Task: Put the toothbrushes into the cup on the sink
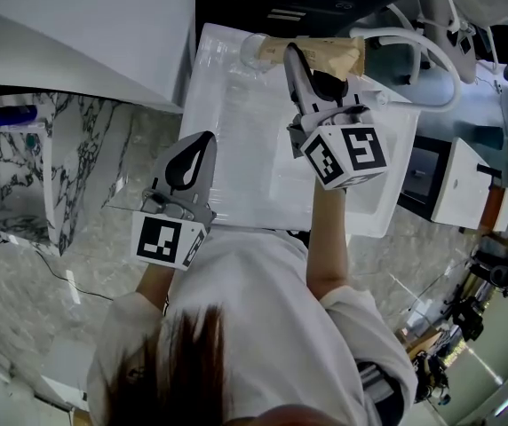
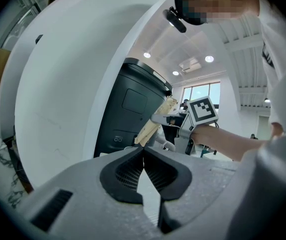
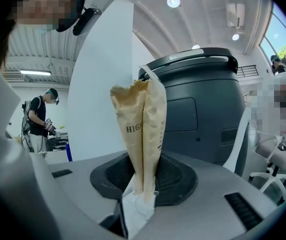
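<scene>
Over the sink, wrapped toothbrushes sit pinched between right fingers.

— How were the toothbrushes seen?
— In tan paper packets, torn at the top, clamped upright between the right gripper's jaws.
— And the cup?
— Clear; it was set at the sink's far edge, just beside them.

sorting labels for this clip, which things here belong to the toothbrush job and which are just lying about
Job in hand:
- paper-wrapped toothbrushes, clamped in the right gripper
- clear cup
- white sink

Just about:
- left gripper, fingers together, empty
- dark grey machine
- blue object
- bystander
</scene>
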A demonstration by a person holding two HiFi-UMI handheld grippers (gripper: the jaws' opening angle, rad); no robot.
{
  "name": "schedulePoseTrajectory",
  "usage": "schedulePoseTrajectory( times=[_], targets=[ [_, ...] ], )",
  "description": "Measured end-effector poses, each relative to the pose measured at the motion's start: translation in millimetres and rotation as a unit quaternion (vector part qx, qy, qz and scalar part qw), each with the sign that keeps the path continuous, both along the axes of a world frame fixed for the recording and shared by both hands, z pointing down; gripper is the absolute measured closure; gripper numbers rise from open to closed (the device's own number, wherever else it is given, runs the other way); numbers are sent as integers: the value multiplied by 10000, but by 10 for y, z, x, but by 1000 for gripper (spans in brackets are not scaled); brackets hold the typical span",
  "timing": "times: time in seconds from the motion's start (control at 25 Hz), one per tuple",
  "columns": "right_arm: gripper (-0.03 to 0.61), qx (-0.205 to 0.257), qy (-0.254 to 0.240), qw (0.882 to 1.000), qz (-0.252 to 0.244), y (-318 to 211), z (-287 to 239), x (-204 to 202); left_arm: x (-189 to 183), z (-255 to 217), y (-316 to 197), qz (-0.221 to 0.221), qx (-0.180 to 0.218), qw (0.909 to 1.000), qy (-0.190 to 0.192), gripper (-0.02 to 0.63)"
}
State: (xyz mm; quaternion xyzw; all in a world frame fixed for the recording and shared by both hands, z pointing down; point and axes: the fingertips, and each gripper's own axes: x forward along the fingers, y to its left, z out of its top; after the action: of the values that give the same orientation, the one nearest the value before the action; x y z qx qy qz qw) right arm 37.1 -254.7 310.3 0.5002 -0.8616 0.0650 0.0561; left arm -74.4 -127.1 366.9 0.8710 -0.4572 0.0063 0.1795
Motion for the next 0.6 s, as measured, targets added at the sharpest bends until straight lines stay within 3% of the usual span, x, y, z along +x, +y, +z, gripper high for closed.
schedulePoseTrajectory(
  times=[0.32, 0.48, 0.6],
  targets=[
    [471, -102, 130, 9999, -23, -73, 158, -12, -17, 57, 13, 77, -60, 9998, -194, 598],
    [471, -160, 169, 9997, -15, -97, 236, -11, -11, 98, 32, 156, -75, 9983, -556, 598],
    [471, -197, 189, 9996, -25, -106, 281, -31, -22, 104, 26, 189, -45, 9981, -588, 598]
  ],
)
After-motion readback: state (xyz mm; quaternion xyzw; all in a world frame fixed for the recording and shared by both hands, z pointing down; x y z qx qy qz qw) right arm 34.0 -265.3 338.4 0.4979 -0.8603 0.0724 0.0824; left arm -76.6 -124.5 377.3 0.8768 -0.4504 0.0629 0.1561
